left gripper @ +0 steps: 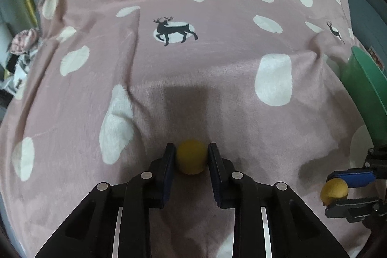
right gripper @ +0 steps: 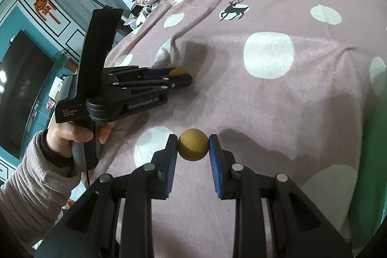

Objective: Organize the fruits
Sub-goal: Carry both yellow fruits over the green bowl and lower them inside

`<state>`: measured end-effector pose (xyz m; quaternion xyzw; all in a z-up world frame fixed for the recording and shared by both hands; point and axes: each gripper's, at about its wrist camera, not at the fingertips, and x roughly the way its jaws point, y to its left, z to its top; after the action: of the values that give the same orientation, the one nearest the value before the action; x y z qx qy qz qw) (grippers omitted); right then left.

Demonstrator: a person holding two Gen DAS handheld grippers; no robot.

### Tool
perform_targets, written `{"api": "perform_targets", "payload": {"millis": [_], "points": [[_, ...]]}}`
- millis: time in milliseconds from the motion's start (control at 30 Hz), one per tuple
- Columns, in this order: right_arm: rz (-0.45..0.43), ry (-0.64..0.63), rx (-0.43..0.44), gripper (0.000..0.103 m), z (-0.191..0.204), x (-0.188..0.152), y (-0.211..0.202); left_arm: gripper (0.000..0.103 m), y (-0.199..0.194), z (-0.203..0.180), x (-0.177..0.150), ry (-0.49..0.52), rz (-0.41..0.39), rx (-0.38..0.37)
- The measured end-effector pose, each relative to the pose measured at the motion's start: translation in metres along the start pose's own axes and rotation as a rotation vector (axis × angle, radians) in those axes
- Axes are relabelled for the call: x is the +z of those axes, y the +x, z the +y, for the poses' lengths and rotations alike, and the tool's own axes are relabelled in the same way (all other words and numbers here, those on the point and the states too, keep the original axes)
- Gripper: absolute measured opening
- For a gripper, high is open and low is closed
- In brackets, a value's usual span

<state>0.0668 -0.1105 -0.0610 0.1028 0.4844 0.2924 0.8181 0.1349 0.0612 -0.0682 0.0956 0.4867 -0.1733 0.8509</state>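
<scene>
**Both tongs loaded, nothing yet in the bowl**

Setting: pink spotted bedcover [left gripper: 193,69] with a deer print, used as the work surface. A green bowl [left gripper: 362,88] sits at the right edge of the left wrist view; its inside is not visible from either camera, so I cannot say whether any fruit is already in it.

Left tongs [left gripper: 191,156]: closed on a small round yellow fruit [left gripper: 191,157]. Both pads press its sides. The fruit looks to be resting on or just above the cover; contact with the cloth cannot be settled from this angle. The right wrist view shows these tongs from the side, held by the person's left hand [right gripper: 79,134] in a ribbed grey sleeve, with the fruit peeking out at the tips.

Right tongs [right gripper: 193,146]: closed on a second yellow fruit [right gripper: 193,145], gripped at mid-height between the blue pads, apparently clear of the cover. The same pair is seen at the right of the left wrist view, near the bowl.

Progress, as judged: picking is done for both fruits; no loose fruit is visible on the cover. Remaining: carry each to the bowl and release. The right tongs are nearer the bowl, so they would likely go first.
</scene>
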Motion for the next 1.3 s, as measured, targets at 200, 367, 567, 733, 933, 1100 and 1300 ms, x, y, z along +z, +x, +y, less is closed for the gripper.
{"api": "perform_targets", "payload": {"millis": [200,367,567,733,933,1100,1300], "points": [[-0.012,-0.008,-0.011,0.027,0.000,-0.008,-0.011,0.027,-0.028,-0.011,-0.009,-0.027,-0.054,-0.010],[-0.028,-0.022,-0.023,0.027,0.003,-0.013,-0.022,0.027,-0.049,-0.025,-0.019,-0.030,-0.076,0.005],[-0.054,-0.041,-0.039,0.027,0.008,-0.019,-0.038,0.027,-0.065,-0.038,-0.028,-0.038,-0.088,0.000],[-0.080,-0.061,-0.067,0.027,0.012,-0.026,-0.051,0.027,-0.073,-0.051,-0.038,-0.032,-0.095,0.016],[-0.133,-0.065,-0.110,0.027,0.011,-0.032,-0.073,0.027,-0.087,-0.065,-0.047,-0.053,-0.119,0.003],[-0.162,-0.081,-0.130,0.027,0.013,-0.040,-0.086,0.027,-0.101,-0.072,-0.052,-0.080,-0.149,-0.005],[-0.190,-0.099,-0.150,0.027,0.016,-0.048,-0.098,0.027,-0.109,-0.082,-0.055,-0.086,-0.163,-0.017]]}}
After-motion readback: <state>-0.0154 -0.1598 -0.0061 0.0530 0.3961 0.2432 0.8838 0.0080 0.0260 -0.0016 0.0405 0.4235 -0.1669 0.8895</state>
